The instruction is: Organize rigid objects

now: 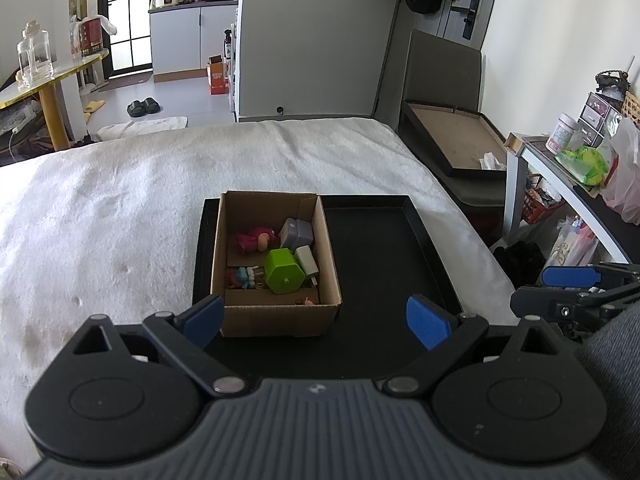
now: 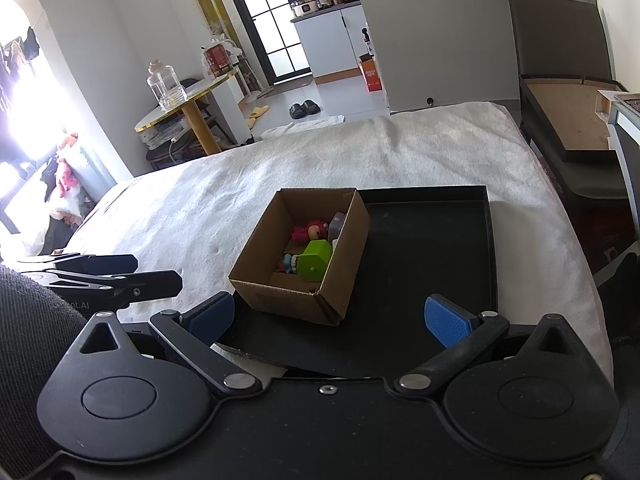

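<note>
With the left gripper [image 1: 314,322] and right gripper [image 2: 346,318] both spread and empty, I'd judge nothing remains outside the brown cardboard box [image 1: 276,320] at frame centre on the black tray [image 1: 400,248], so lift clear without nudging it.

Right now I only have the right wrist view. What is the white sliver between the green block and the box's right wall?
Observer: The left wrist view shows it whole. It is a white charger plug lying against the green block inside the cardboard box, with its prongs pointing toward the near wall.
Operator: I see the left gripper only side-on. Is it holding anything?
Observer: No. The left gripper has its jaws wide open and empty, on the near side of the box, above the black tray.
</note>
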Demonstrator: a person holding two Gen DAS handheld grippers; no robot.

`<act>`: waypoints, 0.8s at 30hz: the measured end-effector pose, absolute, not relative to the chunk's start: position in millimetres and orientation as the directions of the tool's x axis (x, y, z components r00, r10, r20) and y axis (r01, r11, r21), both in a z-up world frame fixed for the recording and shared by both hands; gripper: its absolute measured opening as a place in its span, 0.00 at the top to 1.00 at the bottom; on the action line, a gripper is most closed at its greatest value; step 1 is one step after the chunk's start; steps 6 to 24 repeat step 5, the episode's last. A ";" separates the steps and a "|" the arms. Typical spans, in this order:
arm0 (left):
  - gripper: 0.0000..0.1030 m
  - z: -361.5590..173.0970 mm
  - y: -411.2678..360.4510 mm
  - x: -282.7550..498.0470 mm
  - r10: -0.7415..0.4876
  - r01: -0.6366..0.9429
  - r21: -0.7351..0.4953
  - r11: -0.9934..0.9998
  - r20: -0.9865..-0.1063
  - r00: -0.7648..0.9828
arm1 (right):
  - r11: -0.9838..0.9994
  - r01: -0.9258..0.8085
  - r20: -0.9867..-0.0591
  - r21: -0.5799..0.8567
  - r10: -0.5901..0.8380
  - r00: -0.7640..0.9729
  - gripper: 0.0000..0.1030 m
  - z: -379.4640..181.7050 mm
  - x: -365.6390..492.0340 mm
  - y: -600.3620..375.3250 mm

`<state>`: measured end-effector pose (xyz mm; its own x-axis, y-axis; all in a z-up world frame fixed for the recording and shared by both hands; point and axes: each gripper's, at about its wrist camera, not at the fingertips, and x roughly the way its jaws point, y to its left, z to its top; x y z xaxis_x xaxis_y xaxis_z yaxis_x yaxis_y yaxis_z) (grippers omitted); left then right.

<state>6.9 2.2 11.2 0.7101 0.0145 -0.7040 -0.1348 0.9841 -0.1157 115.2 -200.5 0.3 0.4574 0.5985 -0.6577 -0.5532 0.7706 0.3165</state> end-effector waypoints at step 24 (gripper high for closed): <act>0.06 9.9 3.8 7.3 0.006 -0.132 -0.124 0.984 -0.707 0.707 | 0.770 -0.553 -0.658 0.317 0.599 0.456 0.00 0.3 115.3 -200.4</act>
